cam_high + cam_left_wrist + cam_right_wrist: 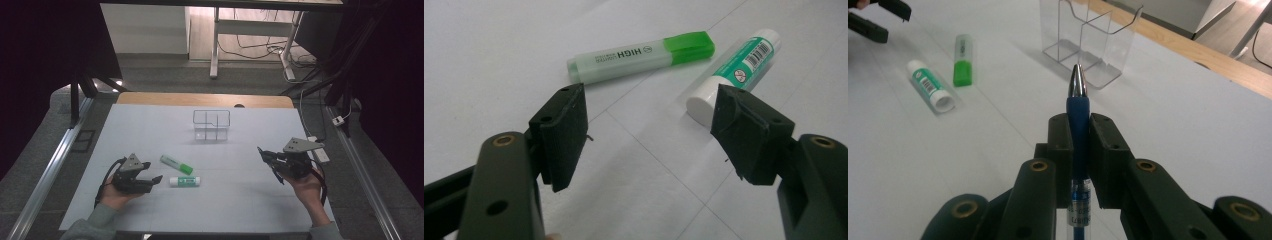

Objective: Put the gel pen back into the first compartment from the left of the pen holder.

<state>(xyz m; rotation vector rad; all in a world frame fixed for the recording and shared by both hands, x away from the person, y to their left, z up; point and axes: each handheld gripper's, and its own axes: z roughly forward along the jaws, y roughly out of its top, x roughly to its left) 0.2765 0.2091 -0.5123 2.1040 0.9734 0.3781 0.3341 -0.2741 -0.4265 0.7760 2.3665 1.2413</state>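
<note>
I am gripping a blue pen [1077,107] in my right gripper [1077,131], the pads pressing on its barrel from both sides, the silver tip sticking out past them. The pen's long axis is running straight along the jaws, so wherever I am aiming the gripper, the tip is leading. In the right gripper view that tip is pointing at the clear holder [1091,42], which is standing upright farther up the table, apart from everything else and lying dead ahead of the tip. In the high view my right gripper [266,159] is hovering at the right side of the table, with the holder [211,125] up and to its left, past the middle. This hand is the one carrying the pen, so I judge the drop is its job: I would have to tip the pen toward upright above one of the open compartments before letting go.

My left gripper [649,127] is hanging with its jaws wide, holding nothing. Just beyond its pads a glue stick [734,70] is lying on the table, white cap toward me, and just beside it a green highlighter [641,56], its long axis across my jaws. Both are nearer my left hand [117,196] than my right.
</note>
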